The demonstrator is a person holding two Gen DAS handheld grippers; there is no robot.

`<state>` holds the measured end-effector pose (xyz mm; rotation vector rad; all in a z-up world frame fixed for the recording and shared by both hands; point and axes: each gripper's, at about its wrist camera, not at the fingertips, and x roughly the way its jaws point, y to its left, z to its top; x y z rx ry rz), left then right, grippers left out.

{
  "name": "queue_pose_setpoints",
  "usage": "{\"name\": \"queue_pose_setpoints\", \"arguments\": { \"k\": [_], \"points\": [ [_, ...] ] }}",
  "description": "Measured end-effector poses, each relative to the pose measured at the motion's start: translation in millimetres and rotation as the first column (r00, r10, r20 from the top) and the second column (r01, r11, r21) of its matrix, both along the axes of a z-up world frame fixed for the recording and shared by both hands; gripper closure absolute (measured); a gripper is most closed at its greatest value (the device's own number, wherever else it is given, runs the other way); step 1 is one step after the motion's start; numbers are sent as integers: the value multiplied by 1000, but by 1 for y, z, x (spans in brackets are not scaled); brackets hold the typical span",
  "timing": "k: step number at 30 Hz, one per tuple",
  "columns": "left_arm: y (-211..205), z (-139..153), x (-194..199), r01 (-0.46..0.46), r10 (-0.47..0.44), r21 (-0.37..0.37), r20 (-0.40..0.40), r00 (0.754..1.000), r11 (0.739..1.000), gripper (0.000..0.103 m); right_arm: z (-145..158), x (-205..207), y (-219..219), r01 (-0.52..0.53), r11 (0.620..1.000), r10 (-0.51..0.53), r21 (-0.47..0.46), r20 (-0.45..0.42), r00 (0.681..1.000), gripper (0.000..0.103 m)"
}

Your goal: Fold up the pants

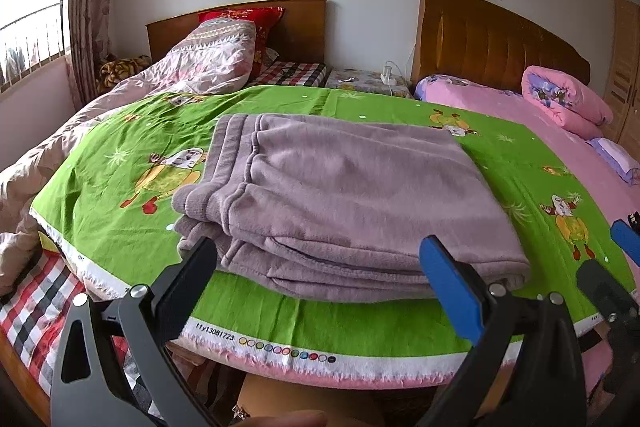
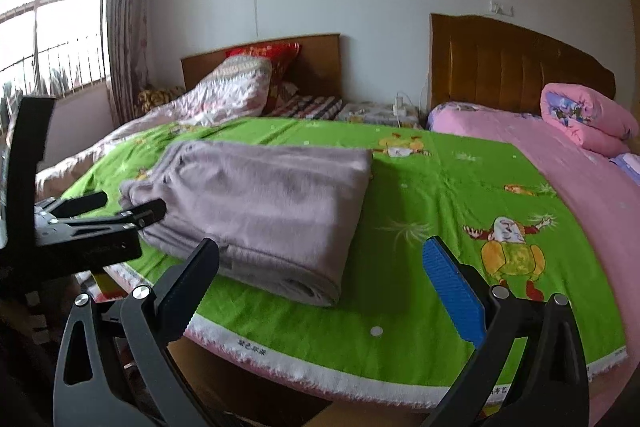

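Folded pants (image 1: pixel 340 195) lie on the green sheet (image 1: pixel 500 155), its near edge cut off; left gripper (image 1: pixel 320 267) and right gripper (image 2: pixel 320 267) gape, empty.

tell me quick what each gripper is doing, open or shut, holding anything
left gripper: open, holding nothing, at the near edge of the folded pants.
right gripper: open, holding nothing.

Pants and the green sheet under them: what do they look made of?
Pants: soft fleece or plush knit, probably; matte lilac, fuzzy nap, thick rounded folds, ribbed band. Green sheet: thin woven cotton, most likely; flat printed surface, fine creases, white printed edge strip with frayed fringe.
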<state>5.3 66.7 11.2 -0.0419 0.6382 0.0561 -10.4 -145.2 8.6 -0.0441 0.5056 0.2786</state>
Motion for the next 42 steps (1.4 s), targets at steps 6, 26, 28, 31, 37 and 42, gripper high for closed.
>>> {"name": "queue_pose_setpoints", "arguments": {
  "k": [6,26,28,31,37,42],
  "points": [
    [-2,-1,-4,-5,5,15,8,1000,1000,2,-8,5,2,1,999,-2,-32,-41,999,4],
    [-6,-3,-5,-15,15,62,0,1000,998,2,-14,9,3,1,999,-4,-50,-66,998,4],
    [-7,-3,-5,-14,14,63,0,1000,998,2,-14,9,3,0,999,-4,-49,-68,998,4],
    [-7,-4,-5,-13,13,67,-2,1000,998,2,-15,9,4,1,999,-4,-49,-69,998,4],
    [-8,-4,-5,-13,13,68,-2,1000,998,2,-15,9,3,0,999,-4,-50,-69,998,4],
    [-8,-4,-5,-13,13,68,-3,1000,998,2,-15,9,4,1,999,-5,-50,-70,998,4]
  ]
}}
